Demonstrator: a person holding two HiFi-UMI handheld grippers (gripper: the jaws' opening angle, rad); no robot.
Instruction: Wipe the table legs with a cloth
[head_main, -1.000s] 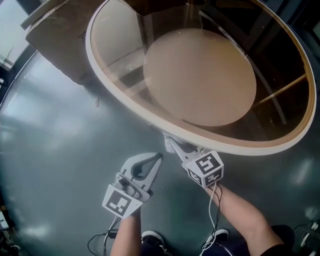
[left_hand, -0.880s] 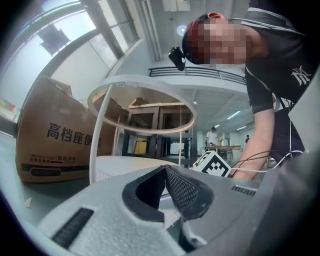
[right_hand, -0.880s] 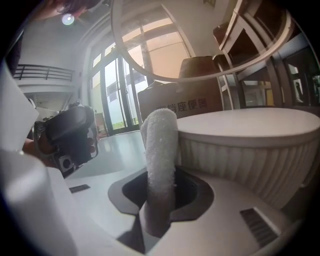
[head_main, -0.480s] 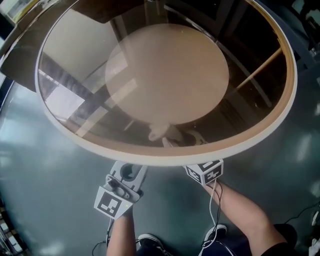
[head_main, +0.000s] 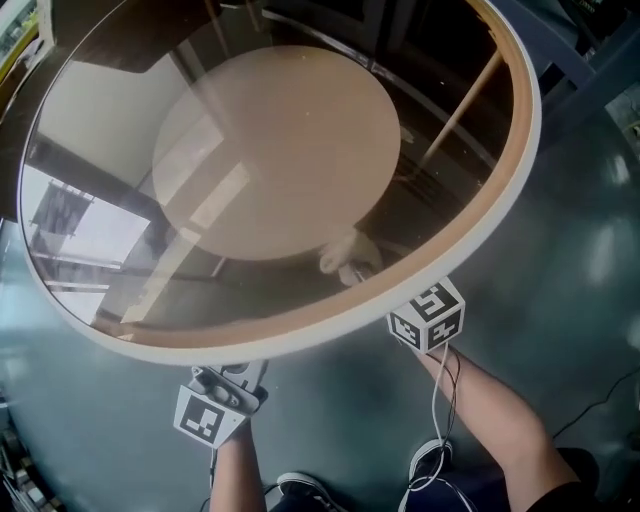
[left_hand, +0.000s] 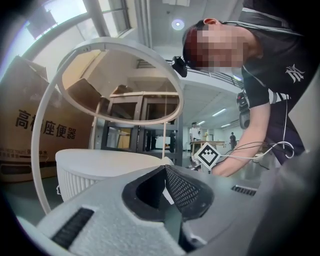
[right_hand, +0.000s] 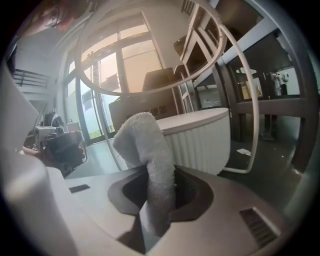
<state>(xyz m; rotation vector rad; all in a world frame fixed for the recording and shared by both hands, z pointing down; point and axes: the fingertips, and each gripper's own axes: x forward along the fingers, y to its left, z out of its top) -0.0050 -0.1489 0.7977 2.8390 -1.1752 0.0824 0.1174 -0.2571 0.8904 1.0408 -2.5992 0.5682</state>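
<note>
A round glass table top with a cream rim (head_main: 470, 225) fills the head view, and a round ribbed white base (right_hand: 200, 137) stands under it. Thin white tube legs (right_hand: 254, 95) arc from the floor up to the top. My right gripper (right_hand: 160, 187) is shut on a white terry cloth (right_hand: 147, 150). Through the glass the cloth (head_main: 343, 255) shows beside the base. My left gripper (left_hand: 164, 172) is shut with nothing in it. In the head view its body (head_main: 222, 390) sits at the near rim, with its tips hidden under the rim.
A large brown cardboard box (left_hand: 22, 125) with printed characters stands left of the table. The floor (head_main: 580, 250) is dark, glossy grey. Cables (head_main: 437, 420) trail from the right gripper along the forearm. Dark shelving (right_hand: 280, 105) stands behind the table.
Both grippers have moved forward under the table top. The cloth now shows through the glass beside the base, and the left gripper's tips have gone under the rim.
</note>
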